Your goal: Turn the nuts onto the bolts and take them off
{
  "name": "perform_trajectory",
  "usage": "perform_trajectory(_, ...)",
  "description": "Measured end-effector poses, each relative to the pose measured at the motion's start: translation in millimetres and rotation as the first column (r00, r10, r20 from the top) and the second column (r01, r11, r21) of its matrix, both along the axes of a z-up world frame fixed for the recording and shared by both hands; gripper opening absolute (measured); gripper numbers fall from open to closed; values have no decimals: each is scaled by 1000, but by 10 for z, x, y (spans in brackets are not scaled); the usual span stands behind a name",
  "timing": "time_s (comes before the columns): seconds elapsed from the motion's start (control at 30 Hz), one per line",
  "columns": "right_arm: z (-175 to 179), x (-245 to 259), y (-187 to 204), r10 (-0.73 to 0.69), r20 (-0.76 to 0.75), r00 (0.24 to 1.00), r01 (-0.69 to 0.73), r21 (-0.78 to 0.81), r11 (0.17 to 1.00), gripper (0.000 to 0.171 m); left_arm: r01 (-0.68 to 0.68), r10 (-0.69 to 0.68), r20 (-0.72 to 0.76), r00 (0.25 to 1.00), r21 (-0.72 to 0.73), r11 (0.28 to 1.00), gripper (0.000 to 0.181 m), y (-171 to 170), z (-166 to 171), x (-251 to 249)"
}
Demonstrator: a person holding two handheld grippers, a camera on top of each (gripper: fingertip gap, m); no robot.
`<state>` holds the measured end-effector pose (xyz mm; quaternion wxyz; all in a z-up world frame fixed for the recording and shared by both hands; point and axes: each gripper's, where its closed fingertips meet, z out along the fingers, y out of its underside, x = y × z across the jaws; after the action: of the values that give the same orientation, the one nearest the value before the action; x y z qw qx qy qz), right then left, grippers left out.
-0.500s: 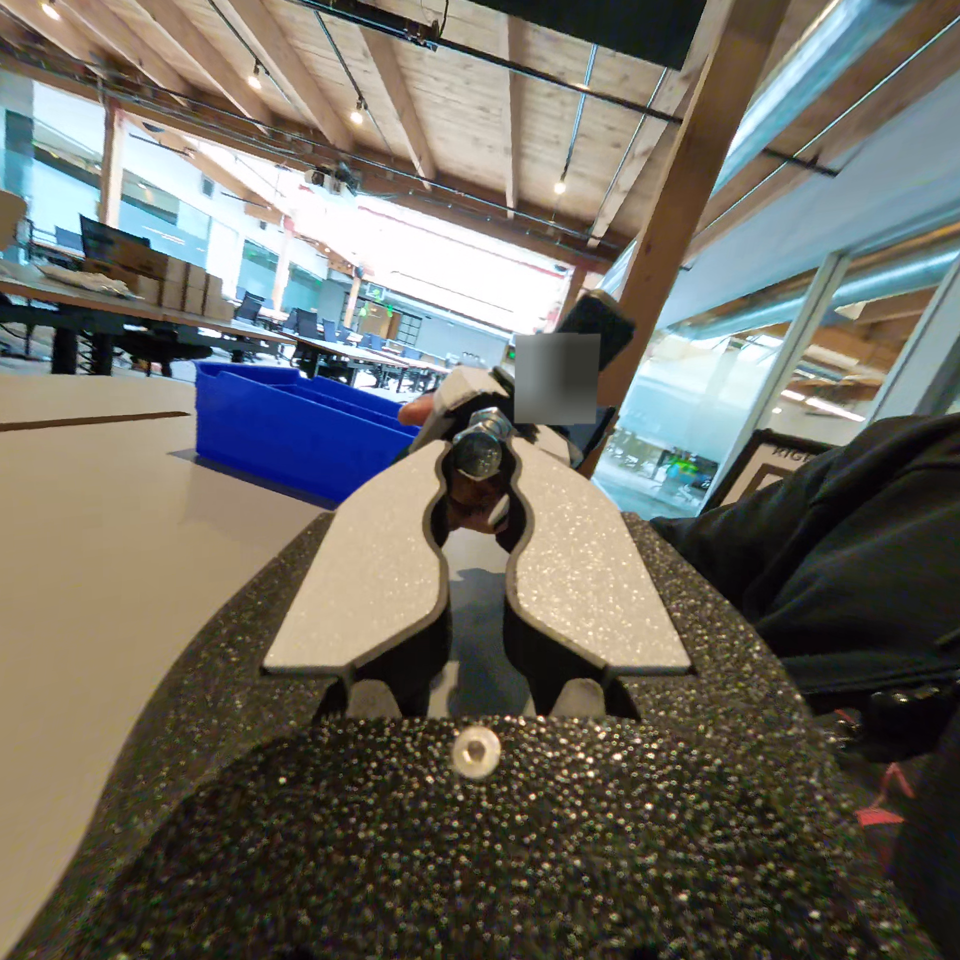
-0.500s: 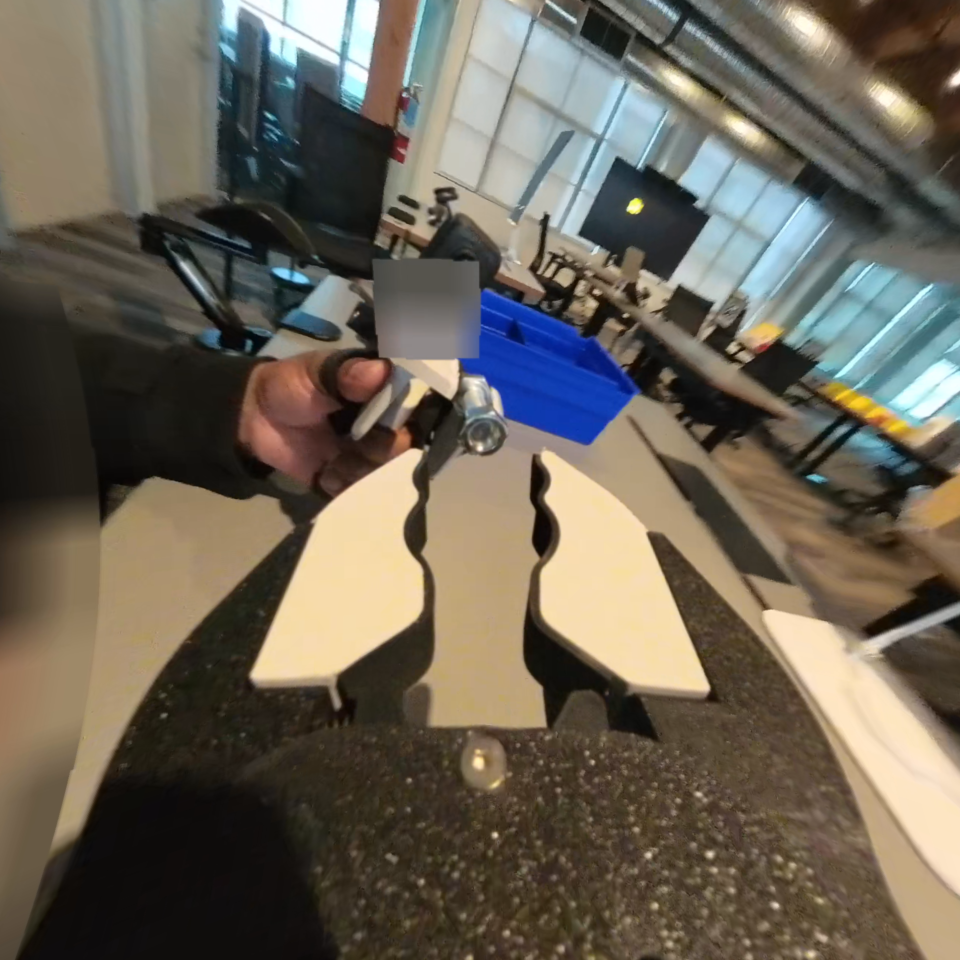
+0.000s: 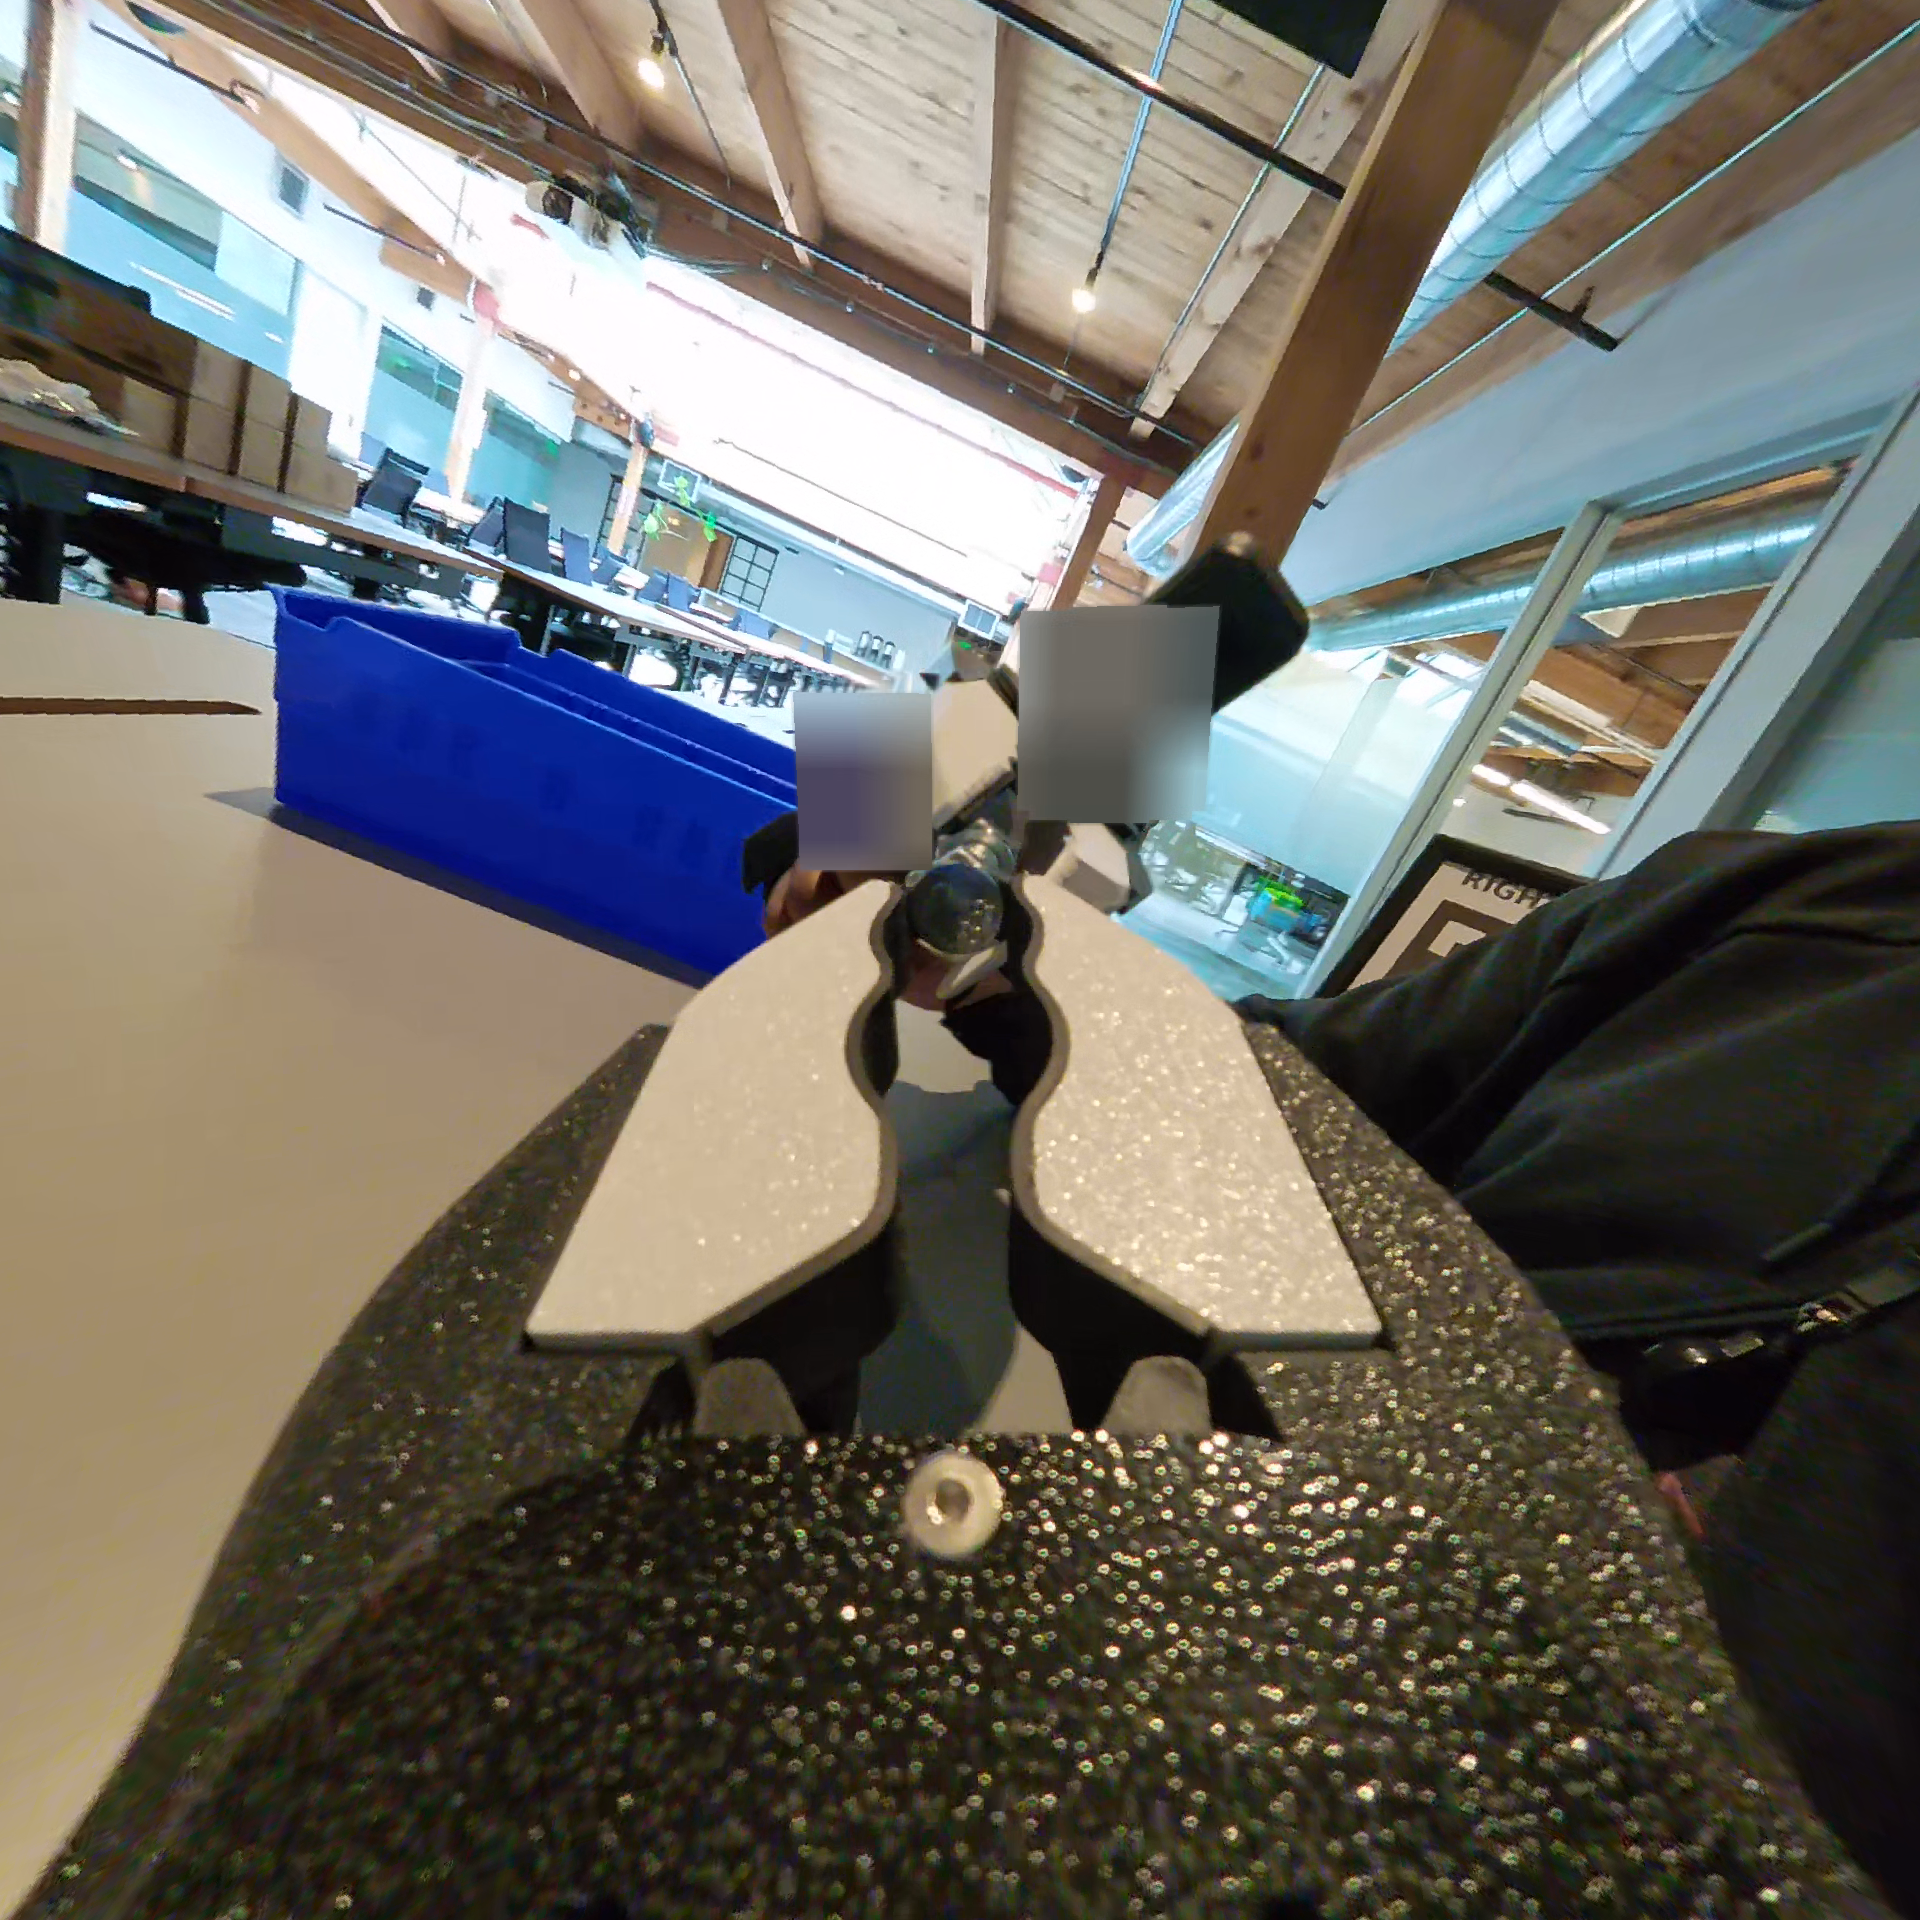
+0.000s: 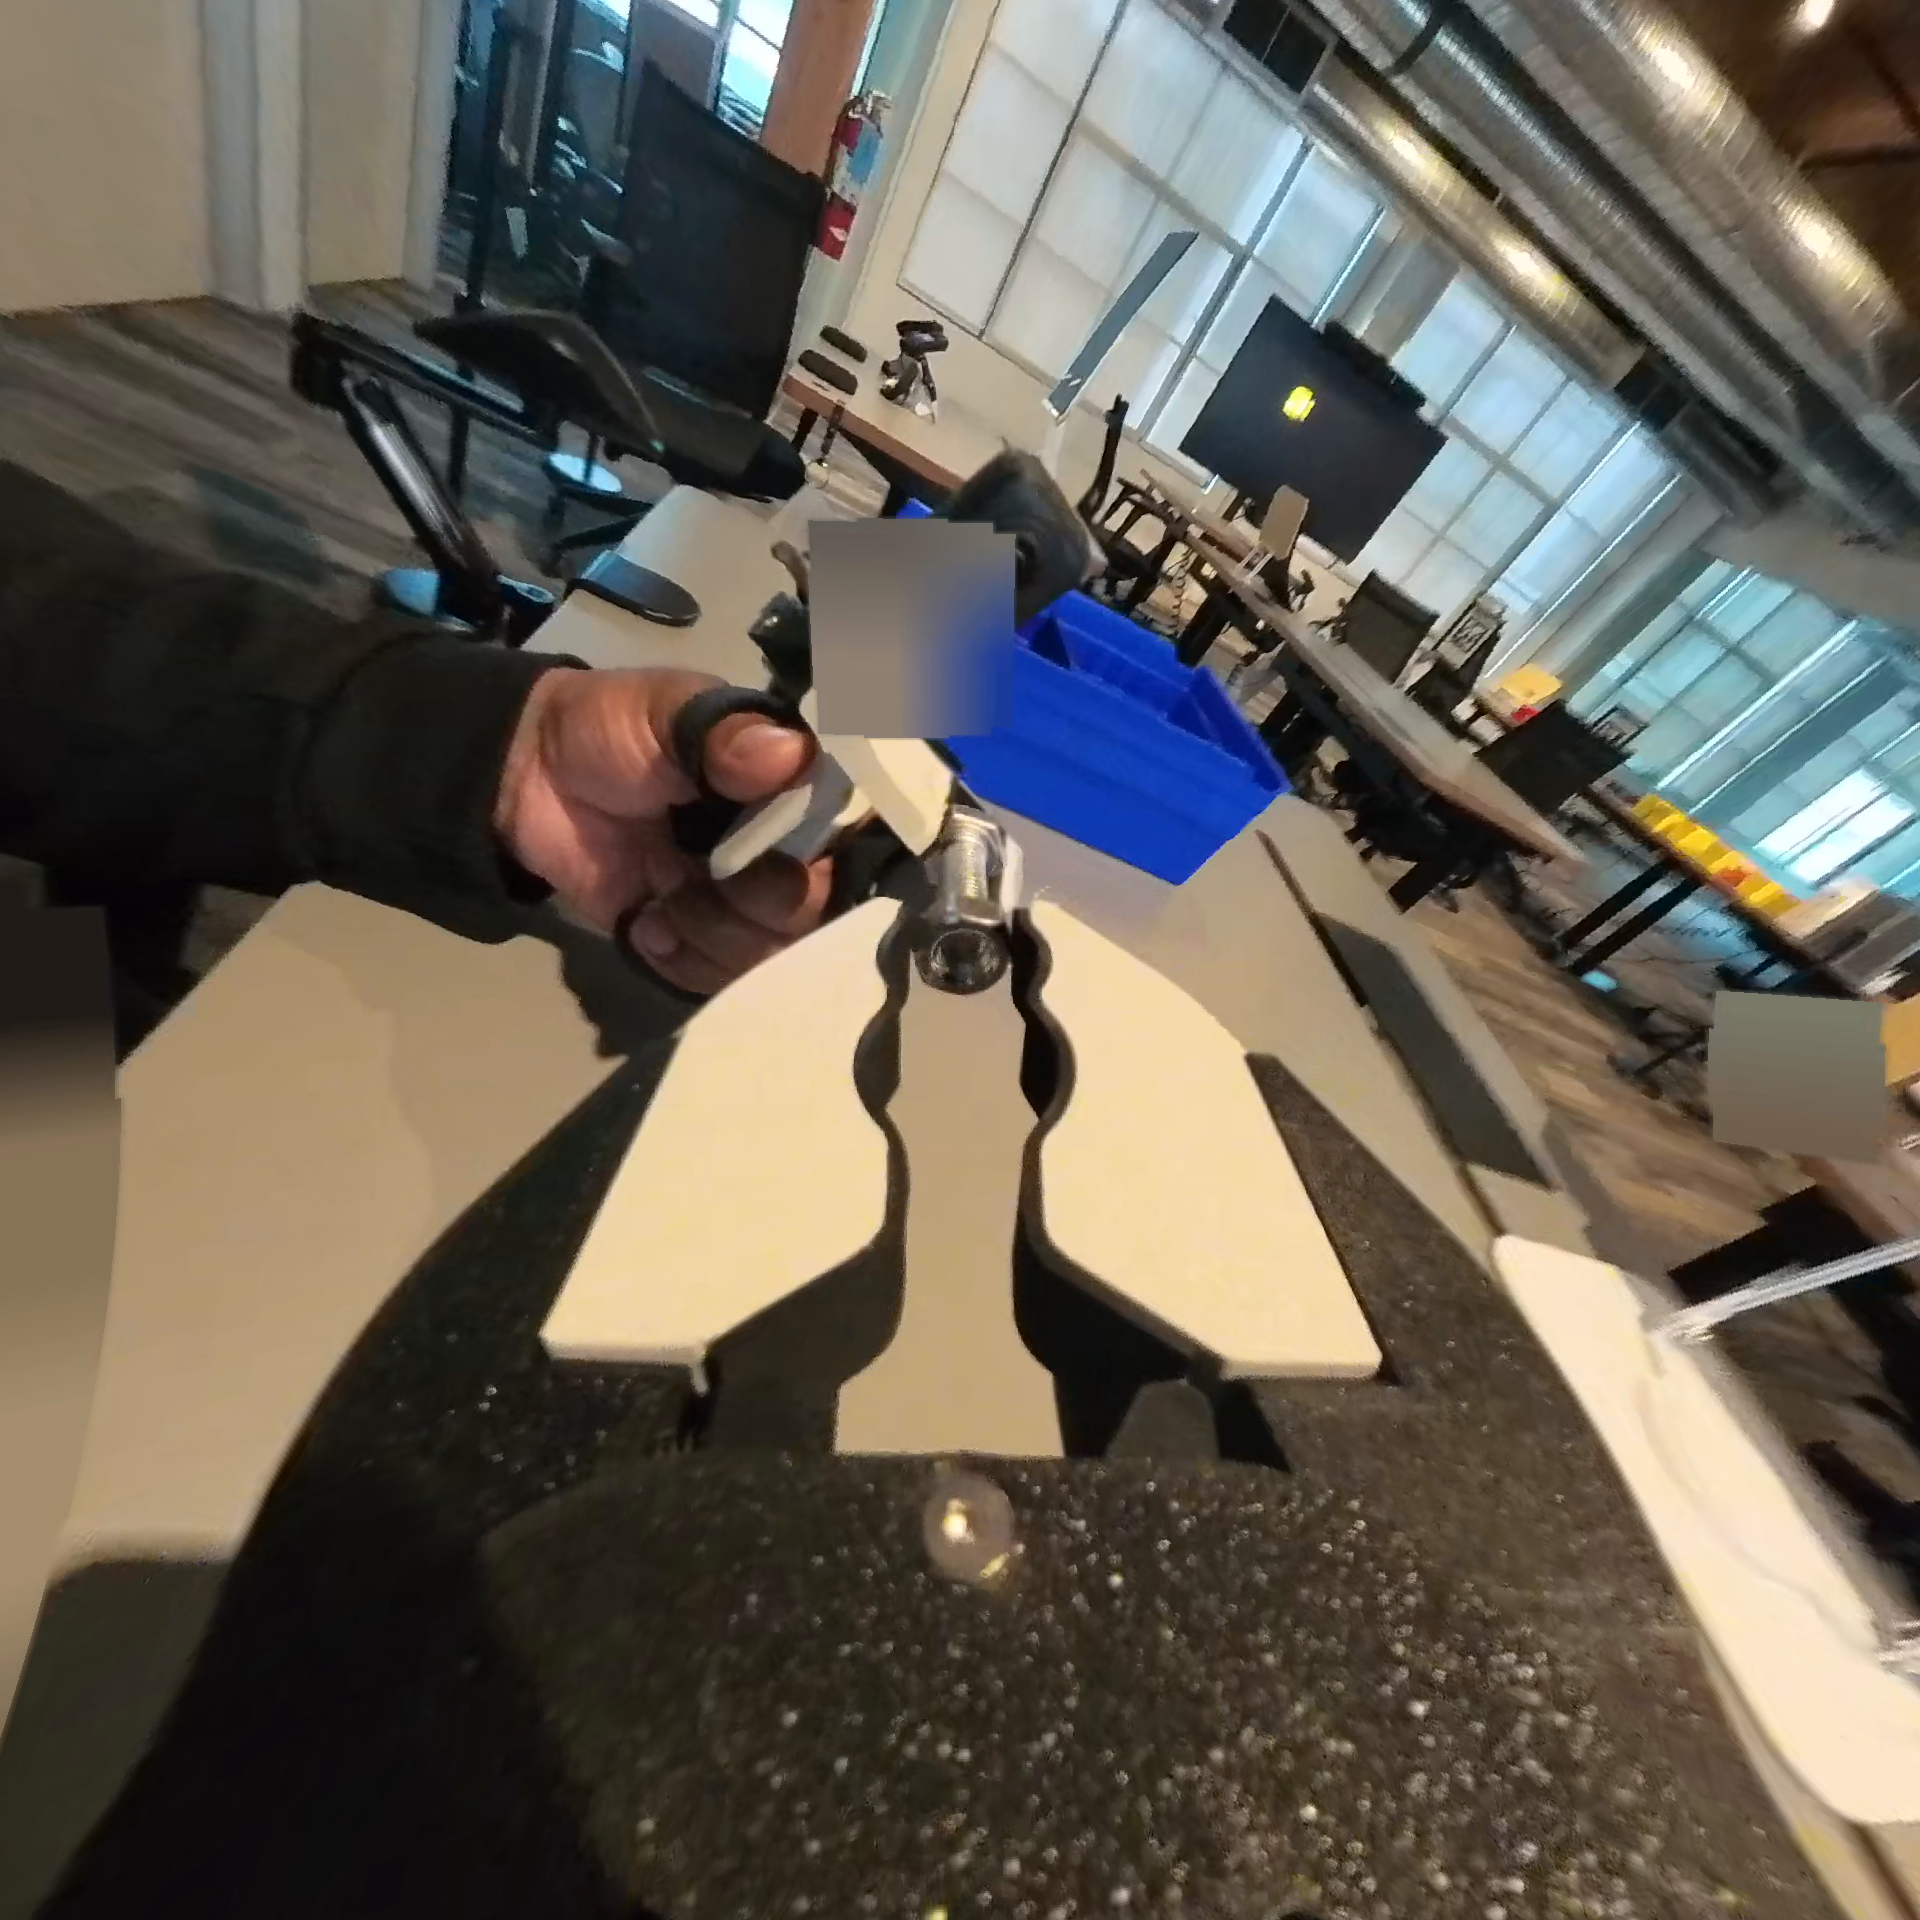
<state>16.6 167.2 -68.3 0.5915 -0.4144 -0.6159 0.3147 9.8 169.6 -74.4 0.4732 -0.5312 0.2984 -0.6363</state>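
My left gripper (image 3: 954, 916) is shut on the head of a silver bolt (image 3: 954, 920), held above the table. In the right wrist view, a hand holds that left gripper (image 4: 904, 800) with the bolt's threaded shaft (image 4: 971, 847) pointing toward the camera. A silver nut (image 4: 961, 948) sits on the shaft's end. My right gripper (image 4: 964, 940) has its fingertips closed on the nut's two sides. The right gripper's grey fingers (image 3: 971, 743) show just beyond the bolt in the left wrist view, partly behind blurred patches.
A blue plastic bin (image 3: 499, 769) (image 4: 1132, 758) stands on the grey table (image 3: 208, 1039) behind the grippers. A black sleeve (image 3: 1610, 1039) lies to the right. A white object with a cable (image 4: 1714, 1538) lies at the right table edge. Both grippers' tips are close together, under 4 cm apart.
My right gripper was open and short of the nut; it has moved up to it and closed its fingers around it. My left gripper still holds the bolt, aimed slightly higher.
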Motion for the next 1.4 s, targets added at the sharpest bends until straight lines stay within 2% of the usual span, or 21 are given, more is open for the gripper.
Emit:
perform_trajectory(0.1,-15,-20,45,32,-10,999,-33,-260,965,18,-64,67,-49,997,57,996,17,32,-7,-21)
perform_trajectory(0.13,-11,-26,53,57,-33,998,-66,-388,919,18,-86,91,-64,994,86,993,17,37,-1,-27)
perform_trajectory(0.2,12,-27,67,111,-117,987,-160,-610,776,18,-128,141,-89,986,144,981,17,42,15,-28)
perform_trajectory(0.27,37,-20,80,143,-196,970,-240,-693,680,18,-156,174,-95,980,171,973,17,52,30,-28)
perform_trajectory(0.3,48,-16,90,142,-217,966,-254,-684,684,19,-164,179,-84,980,162,973,17,63,39,-33)
perform_trajectory(0.37,62,-10,112,113,-211,971,-219,-598,771,28,-158,163,-39,986,111,981,17,83,59,-62)
perform_trajectory(0.43,70,4,128,64,-170,983,-133,-438,889,32,-131,131,2,991,50,990,17,101,59,-99)
perform_trajectory(0.5,66,15,127,14,-129,991,-47,-253,966,33,-109,108,29,994,12,994,17,110,56,-121)
perform_trajectory(0.6,27,-10,110,-30,-82,996,23,-87,996,34,-66,67,36,997,-15,998,17,87,36,-101)
perform_trajectory(0.7,-26,-32,144,-66,-56,996,63,-38,997,32,-28,29,19,999,-34,999,17,60,-6,-49)
perform_trajectory(0.77,-59,-39,124,-53,-43,998,51,-34,998,22,-21,21,2,1000,-41,999,17,58,-33,-20)
perform_trajectory(0.83,-86,-53,117,-45,-23,999,43,-74,996,20,-34,34,-4,999,-35,999,17,70,-35,-30)
perform_trajectory(0.9,-99,-64,129,-29,-15,999,25,-196,980,19,-67,67,-30,997,-5,998,17,84,-38,-42)
perform_trajectory(0.97,-111,-72,131,26,-37,999,-40,-427,903,19,-110,113,-68,991,48,993,17,94,-37,-47)
perform_trajectory(1.03,-111,-65,122,110,-106,988,-152,-671,725,19,-148,159,-106,982,107,983,17,99,-38,-39)
perform_trajectory(1.07,-107,-56,126,139,-149,979,-203,-746,635,19,-166,183,-126,975,134,977,17,103,-44,-28)
perform_trajectory(1.1,-103,-47,130,157,-184,970,-241,-778,580,19,-178,199,-138,970,151,972,17,107,-45,-20)
perform_trajectory(1.13,-100,-44,138,159,-202,966,-257,-776,576,20,-187,209,-139,968,153,970,17,115,-44,-19)
perform_trajectory(1.2,-95,-51,153,132,-187,973,-227,-706,671,22,-192,204,-107,973,112,975,17,138,-30,-41)
perform_trajectory(1.3,-92,-51,168,68,-110,992,-115,-512,851,32,-163,164,-29,986,26,986,17,162,-1,-106)
perform_trajectory(1.4,-70,-31,191,-7,-77,997,-16,-287,958,35,-119,119,24,993,-10,993,17,140,29,-131)
